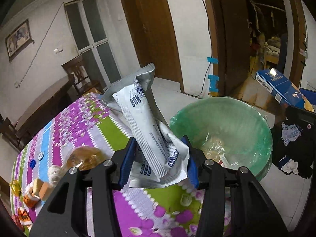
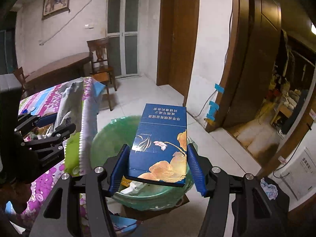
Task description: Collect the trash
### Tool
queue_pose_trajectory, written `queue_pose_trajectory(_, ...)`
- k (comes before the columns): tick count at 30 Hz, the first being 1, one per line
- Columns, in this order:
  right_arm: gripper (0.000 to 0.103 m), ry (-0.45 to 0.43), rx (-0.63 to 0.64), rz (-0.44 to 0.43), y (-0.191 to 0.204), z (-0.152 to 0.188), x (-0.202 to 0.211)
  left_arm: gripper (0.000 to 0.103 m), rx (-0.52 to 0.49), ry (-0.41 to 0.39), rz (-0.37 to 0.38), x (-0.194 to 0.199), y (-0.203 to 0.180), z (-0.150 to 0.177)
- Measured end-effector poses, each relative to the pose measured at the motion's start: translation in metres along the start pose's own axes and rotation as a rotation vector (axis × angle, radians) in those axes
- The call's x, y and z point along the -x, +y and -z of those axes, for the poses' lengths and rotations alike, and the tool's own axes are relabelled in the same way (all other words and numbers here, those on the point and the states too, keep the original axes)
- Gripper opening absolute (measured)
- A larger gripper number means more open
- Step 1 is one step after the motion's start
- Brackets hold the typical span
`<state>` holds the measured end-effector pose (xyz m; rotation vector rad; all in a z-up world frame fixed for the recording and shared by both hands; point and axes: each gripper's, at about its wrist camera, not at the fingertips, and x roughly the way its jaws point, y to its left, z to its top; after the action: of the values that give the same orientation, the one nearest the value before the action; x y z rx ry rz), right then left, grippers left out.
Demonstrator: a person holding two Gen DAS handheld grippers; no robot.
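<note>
Left gripper (image 1: 158, 158) clamping foil wrappers (image 1: 146, 122) | right gripper (image 2: 158, 167) clamping blue carton (image 2: 164, 142) over lined bin (image 2: 102, 138) at 12 o'clock | neither dropped yet; counter (image 1: 79, 122) scraps remaining at 9

Table (image 1: 83, 122) w/ floral striped cloth: blue bottle cap (image 1: 32, 163), amber plastic bottle (image 1: 86, 158), orange snack wrappers (image 1: 29, 199) at left edge.

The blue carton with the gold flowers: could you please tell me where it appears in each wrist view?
Left wrist view: the blue carton sits at the far right edge, above and behind the green-lined bin.
Right wrist view: the carton fills the centre, held between the right tool's blue fingers, over the bin.
Shared landmark: the green-lined bin.
</note>
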<state>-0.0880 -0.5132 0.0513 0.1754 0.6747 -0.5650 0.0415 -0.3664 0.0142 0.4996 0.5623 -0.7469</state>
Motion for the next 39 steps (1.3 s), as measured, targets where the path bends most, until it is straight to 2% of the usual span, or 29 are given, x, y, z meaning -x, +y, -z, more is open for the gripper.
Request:
queue_pose_trajectory(11,0.06,0.072,-0.029,0.017,-0.016,-0.01,-0.036,0.045,-0.064,0.032,0.081,-0.028,-0.024,-0.012)
queue_pose_trajectory(19,0.06,0.096,-0.014,0.033,-0.012,-0.013,-0.054,0.045,-0.041,0.023,0.128,-0.039,-0.023,-0.016)
queue_pose_trajectory(39,0.06,0.141,0.029,0.045,0.004,-0.018,-0.078,0.046,-0.049,0.01,0.159,-0.048,-0.022,-0.013)
